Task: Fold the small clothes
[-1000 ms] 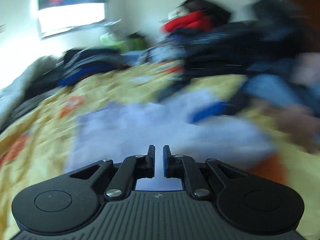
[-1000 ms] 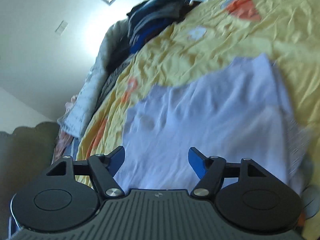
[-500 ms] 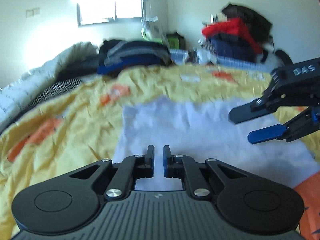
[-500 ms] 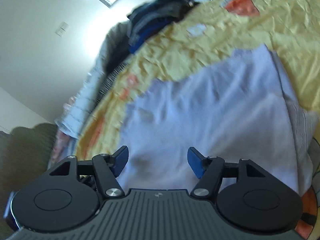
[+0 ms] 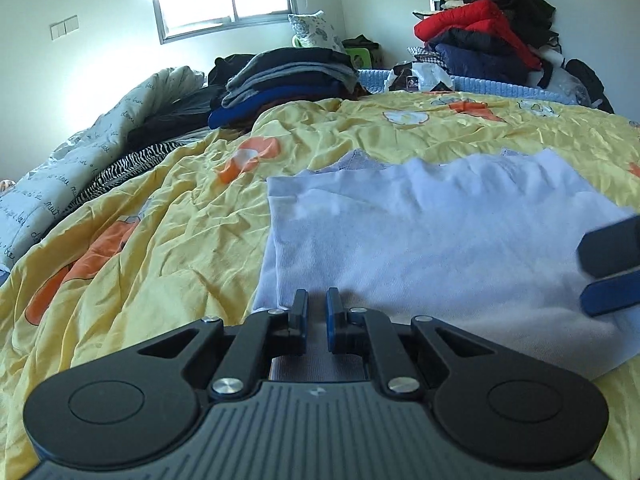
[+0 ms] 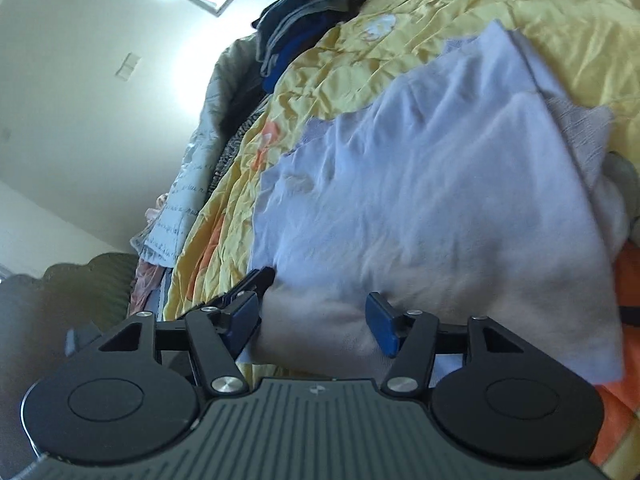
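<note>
A pale lavender garment (image 5: 432, 240) lies spread flat on the yellow bedspread (image 5: 168, 224); it also shows in the right wrist view (image 6: 440, 200). My left gripper (image 5: 316, 312) hovers low at the garment's near left corner, jaws nearly closed with a narrow gap and nothing between them. My right gripper (image 6: 316, 320) is open, its blue pads straddling the garment's near edge. The right gripper's fingers (image 5: 612, 264) show at the right edge of the left wrist view. The left gripper's fingers (image 6: 248, 288) show beside the right gripper's left pad.
A stack of folded dark clothes (image 5: 280, 80) sits at the far side of the bed. A pile of red and black jackets (image 5: 484, 36) stands at the back right. A grey printed quilt (image 5: 80, 160) lies along the left. A window (image 5: 224, 4) is behind.
The left gripper swung around and settled low at the garment's near left corner. The right gripper dropped closer to the garment's near edge, still open.
</note>
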